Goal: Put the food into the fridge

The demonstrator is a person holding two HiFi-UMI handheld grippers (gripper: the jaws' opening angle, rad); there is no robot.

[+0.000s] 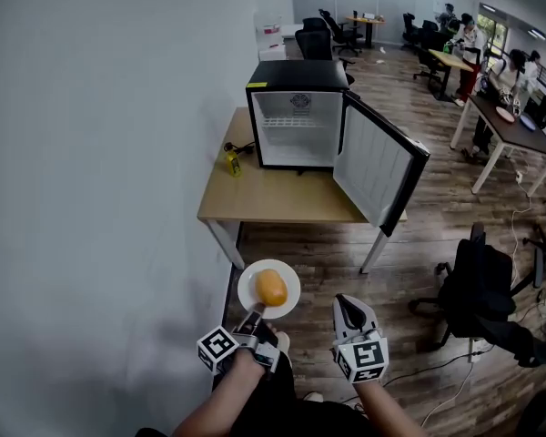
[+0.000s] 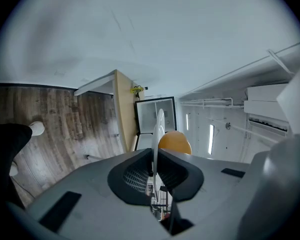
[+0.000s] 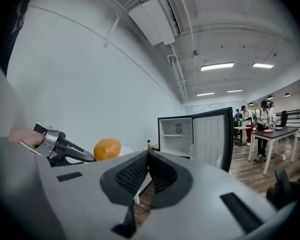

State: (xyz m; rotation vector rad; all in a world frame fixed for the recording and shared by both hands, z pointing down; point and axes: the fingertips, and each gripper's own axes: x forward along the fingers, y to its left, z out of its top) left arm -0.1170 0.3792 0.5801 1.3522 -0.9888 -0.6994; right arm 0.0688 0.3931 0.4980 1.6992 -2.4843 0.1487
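Orange food (image 1: 271, 287) lengthwise toward fridge (image 1: 296, 112)

No text is being shown clearly enough to be read. A round label (image 1: 298, 101) is being displayed on the back wall of the fridge (image 1: 296, 73), its print too small. Square markers (image 1: 217, 346) are being carried by the left tool (image 1: 255, 314) and the right tool (image 1: 345, 305).
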